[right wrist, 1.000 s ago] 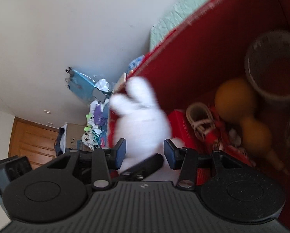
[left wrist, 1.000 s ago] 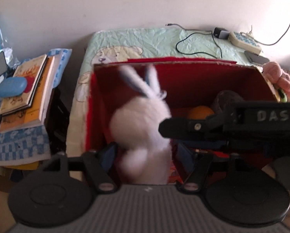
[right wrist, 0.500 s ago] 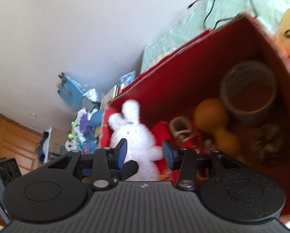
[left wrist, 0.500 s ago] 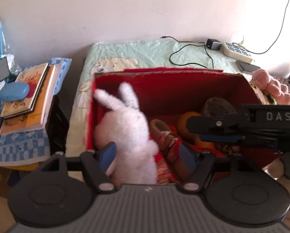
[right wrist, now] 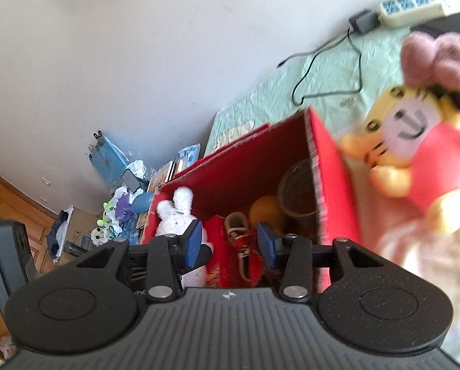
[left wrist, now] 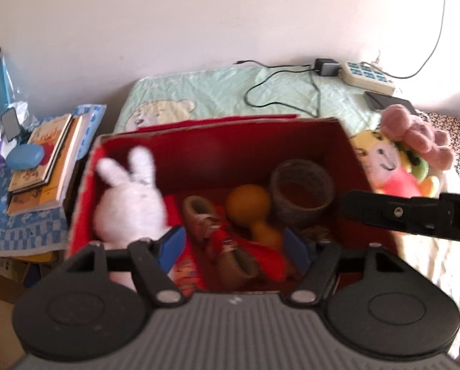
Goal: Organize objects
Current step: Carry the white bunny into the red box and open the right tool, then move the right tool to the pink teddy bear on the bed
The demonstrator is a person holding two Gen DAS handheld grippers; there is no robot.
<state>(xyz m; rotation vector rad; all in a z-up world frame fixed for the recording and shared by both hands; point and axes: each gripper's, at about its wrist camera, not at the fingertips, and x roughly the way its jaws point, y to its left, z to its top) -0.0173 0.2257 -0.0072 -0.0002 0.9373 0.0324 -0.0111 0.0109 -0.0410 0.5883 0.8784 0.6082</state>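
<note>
My left gripper has just narrowed its jaws, gripping nothing; my right gripper hangs part open, empty too; the fluffy white rabbit sits in the red box's left corner beside a brown shoe, smooth orange gourd, round woven basket.
</note>
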